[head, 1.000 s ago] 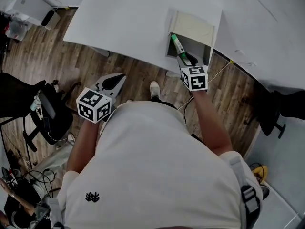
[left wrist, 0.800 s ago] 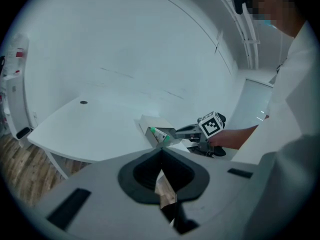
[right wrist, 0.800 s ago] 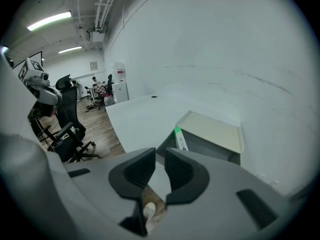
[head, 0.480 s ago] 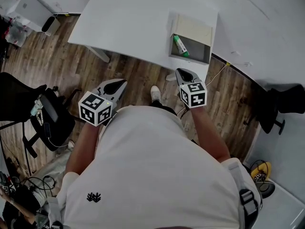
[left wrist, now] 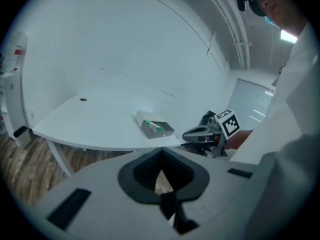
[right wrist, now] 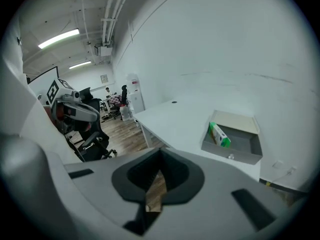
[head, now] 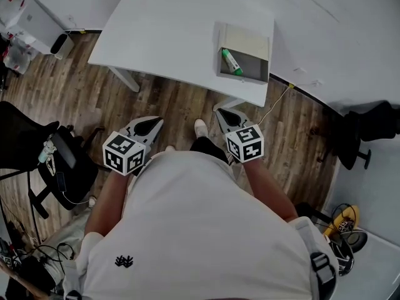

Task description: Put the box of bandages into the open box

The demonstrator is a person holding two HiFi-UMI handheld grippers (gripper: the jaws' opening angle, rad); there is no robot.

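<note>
The open grey box (head: pixel 257 70) stands on the white table (head: pixel 169 36) near its front right corner. Inside it, leaning along the left wall, lies the green and white box of bandages (head: pixel 231 62). Both grippers are held back off the table over the wooden floor, close to the person's body. My right gripper (head: pixel 227 115) is shut and empty, just below the box. To its left, my left gripper (head: pixel 147 127) is also shut with nothing in it. The left gripper view shows the open box (left wrist: pixel 161 132) with the bandages (left wrist: pixel 154 127), and the right gripper view shows the open box (right wrist: pixel 239 150) with the bandages (right wrist: pixel 219 134).
A black office chair (head: pixel 59 149) stands on the floor at the left. A white cabinet (head: pixel 31 14) is at the upper left, and a dark chair (head: pixel 369 127) at the right. A cable (head: pixel 278 99) hangs off the table's edge near the box.
My right gripper let go of the bandages inside the open box, pulled back off the table toward the body and shut. The left gripper barely moved.
</note>
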